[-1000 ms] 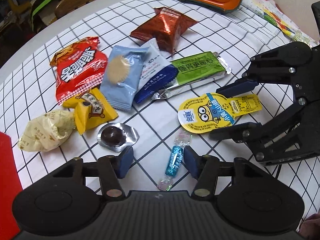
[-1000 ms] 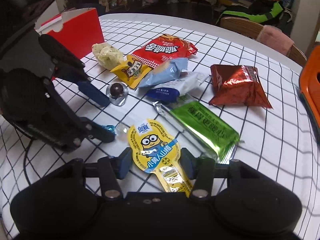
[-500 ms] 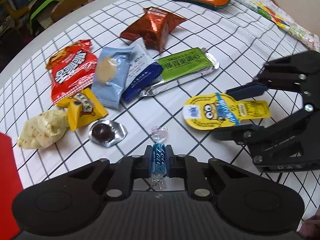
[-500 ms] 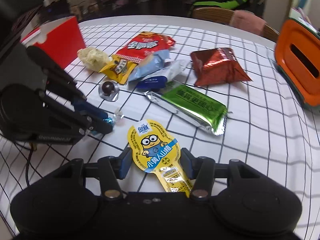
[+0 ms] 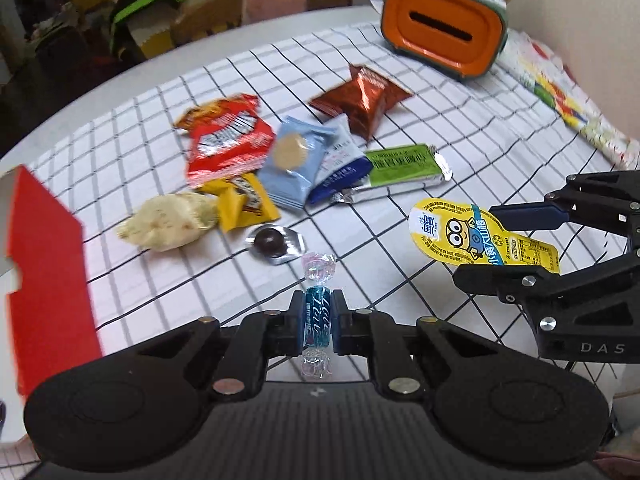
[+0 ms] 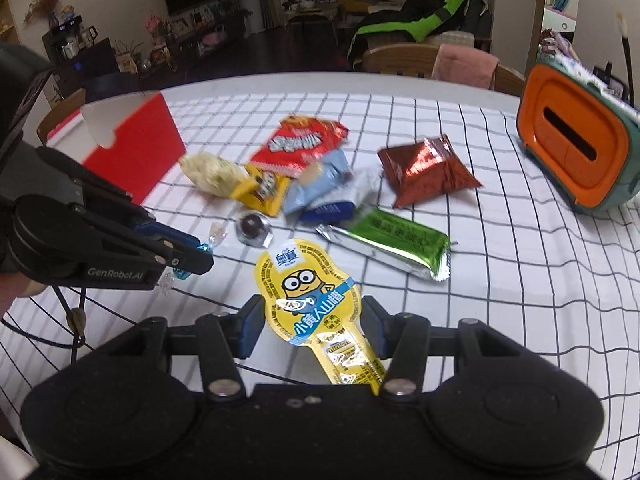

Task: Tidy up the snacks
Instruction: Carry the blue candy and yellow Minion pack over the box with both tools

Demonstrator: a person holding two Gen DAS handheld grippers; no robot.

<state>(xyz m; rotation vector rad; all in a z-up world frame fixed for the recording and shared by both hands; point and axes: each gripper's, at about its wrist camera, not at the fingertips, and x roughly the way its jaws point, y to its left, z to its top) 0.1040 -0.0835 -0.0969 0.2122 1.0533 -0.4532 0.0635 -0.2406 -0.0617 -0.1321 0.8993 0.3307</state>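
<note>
My left gripper (image 5: pixel 317 320) is shut on a small blue wrapped candy (image 5: pixel 317 314), whose clear twisted ends stick out above and below the pads. It is held off the checked tablecloth (image 5: pixel 460 120). My right gripper (image 6: pixel 312 328) is shut on a flat yellow cartoon snack pack (image 6: pixel 308 292), gripped by its edges and raised above the cloth. In the left wrist view the right gripper (image 5: pixel 480 244) stands at the right with the yellow pack (image 5: pixel 452 232). The right wrist view has the left gripper (image 6: pixel 188 260) at the left.
A pile of snacks lies mid-table: red bag (image 5: pixel 228 140), brown foil pack (image 5: pixel 364 98), light blue pack (image 5: pixel 294 160), green bar (image 5: pixel 400 168), yellow packet (image 5: pixel 244 206), cream wrapped piece (image 5: pixel 168 220), foil-cupped chocolate (image 5: pixel 272 240). A red box (image 5: pixel 48 264) stands left, an orange tissue box (image 5: pixel 442 40) far right.
The left jaws closed on the blue candy, which had been lying between them on the cloth. Both grippers then rose off the table, each carrying its snack.
</note>
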